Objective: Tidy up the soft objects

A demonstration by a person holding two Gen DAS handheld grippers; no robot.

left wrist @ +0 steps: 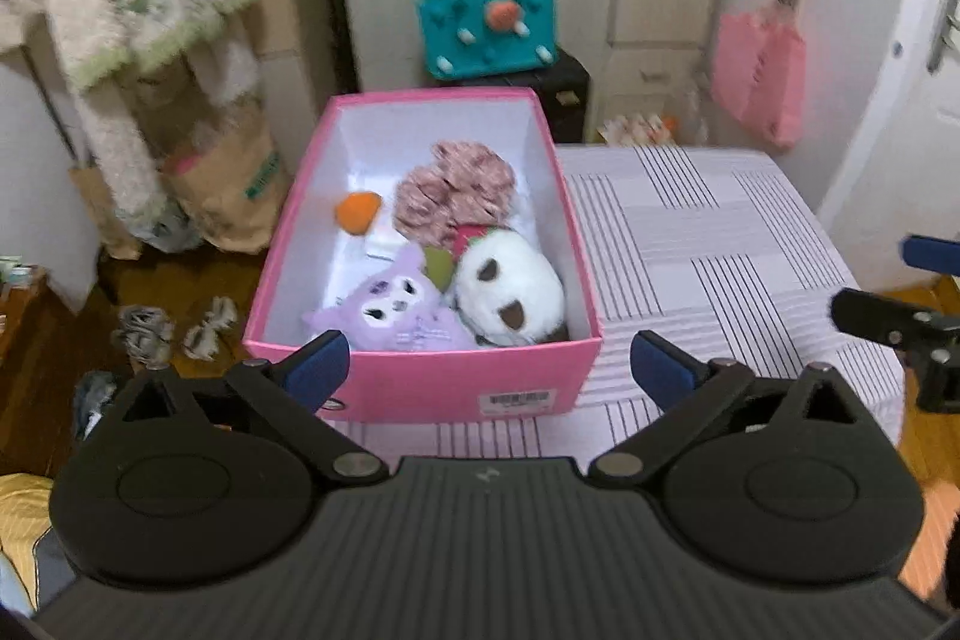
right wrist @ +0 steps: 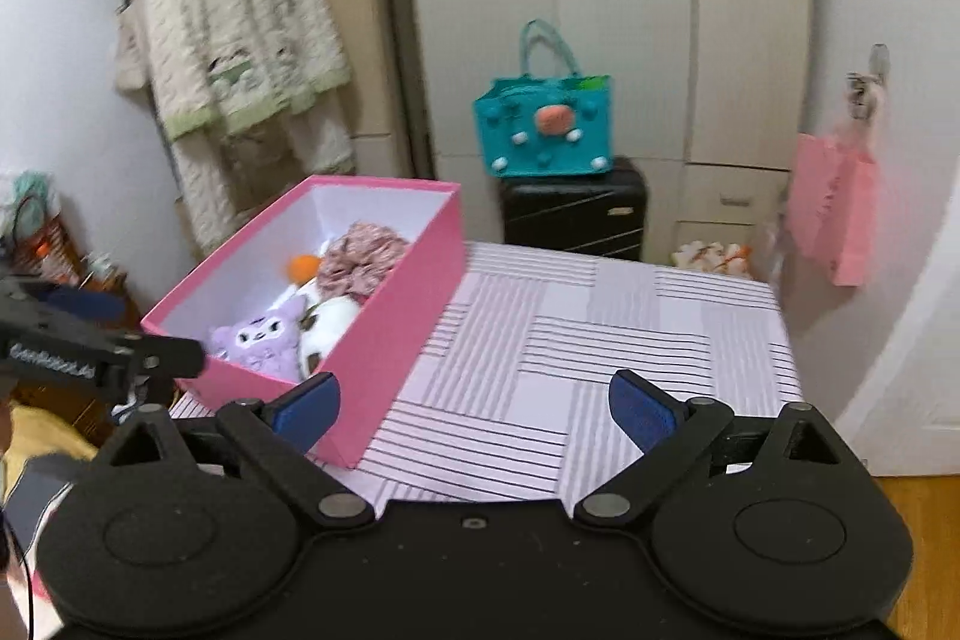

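Tongs first: the left gripper [left wrist: 489, 370] hangs just before the near end of the pink cardboard shoebox [left wrist: 420, 388], its blue-padded jaws spread wide and holding nothing, while the right gripper [right wrist: 474, 409] hovers off that box's right flank over the striped lilac tablecloth [right wrist: 600, 340], jaws likewise apart and empty. Inside the box lie a lilac owl-faced plush [left wrist: 396, 310] at the near end, a white-and-brown plush animal [left wrist: 510, 289] touching it, a dusty-pink ruffled scrunchie [left wrist: 456, 190] farther in, and a small orange felt ball [left wrist: 358, 211]. Beyond the box a teal felt handbag [left wrist: 486, 25] sits on a black suitcase [right wrist: 576, 211].
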